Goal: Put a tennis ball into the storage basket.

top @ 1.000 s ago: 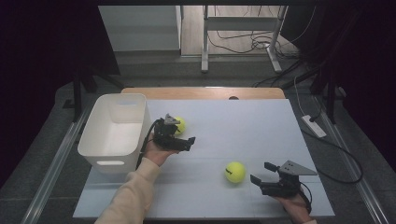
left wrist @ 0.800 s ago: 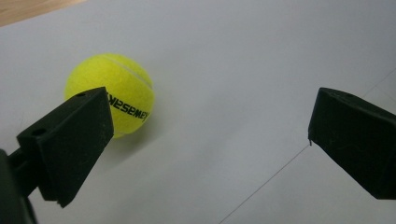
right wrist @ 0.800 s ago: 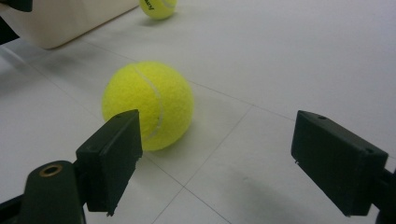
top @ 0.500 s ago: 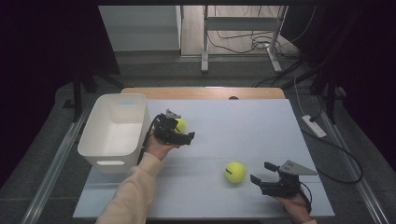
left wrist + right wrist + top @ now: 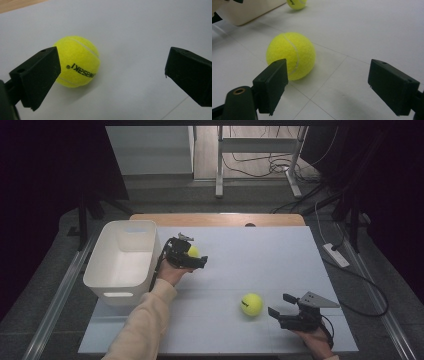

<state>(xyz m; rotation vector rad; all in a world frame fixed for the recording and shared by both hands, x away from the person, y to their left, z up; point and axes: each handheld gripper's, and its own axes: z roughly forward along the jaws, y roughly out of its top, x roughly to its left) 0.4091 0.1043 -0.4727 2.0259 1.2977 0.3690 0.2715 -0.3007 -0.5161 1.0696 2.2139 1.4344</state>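
- my left hand-held gripper (image 5: 192, 256) sits left of centre in the high view, jaws spread wide and released so the far tennis ball (image 5: 77, 61) can slip between them
- that ball rests on the tabletop (image 5: 260, 250), just beside the white bin (image 5: 122, 265)
- my right hand-held gripper (image 5: 281, 306), lower right, is also released, aimed at the near tennis ball (image 5: 251, 304), not touching

1. The tennis ball (image 5: 77, 62) in the left gripper view bears black print, upside down; only "…asaki" with an ® mark is legible.
2. The far ball (image 5: 297, 3) in the right gripper view carries dark lettering, unreadable.
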